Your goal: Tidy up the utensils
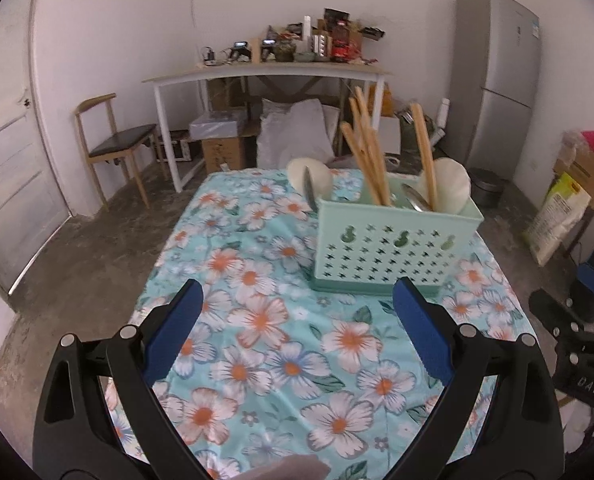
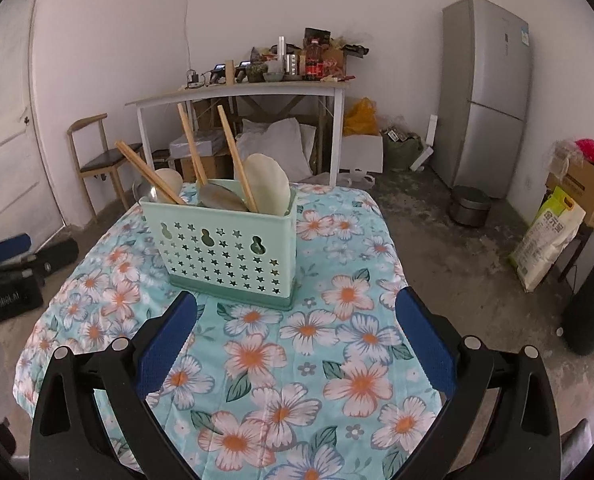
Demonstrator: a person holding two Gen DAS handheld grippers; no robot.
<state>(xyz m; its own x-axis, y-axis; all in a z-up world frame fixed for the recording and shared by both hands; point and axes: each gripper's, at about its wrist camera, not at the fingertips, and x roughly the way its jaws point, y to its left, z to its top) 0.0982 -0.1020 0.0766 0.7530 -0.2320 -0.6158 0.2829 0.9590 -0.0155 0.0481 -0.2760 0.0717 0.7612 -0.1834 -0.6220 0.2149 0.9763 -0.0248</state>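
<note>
On the flowered worktop (image 2: 337, 360), with both pairs of fingers (image 1: 177, 320) spread empty, I'd pinch those light, stiff chopsticks (image 2: 233, 152) mid-shaft, judging the ladles' (image 2: 221, 198) metal slippery.

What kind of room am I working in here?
Probably a lived-in home room doubling as kitchen and storage. A tall grey fridge stands against the wall, a white-legged side table is piled with bottles and clutter, and the mint-green perforated utensil caddy sits on a floral-clothed dining table.

Perforated plastic caddy (image 2: 225, 248); wooden chopsticks (image 2: 235, 160); glossy floral tablecloth (image 2: 337, 360).
</note>
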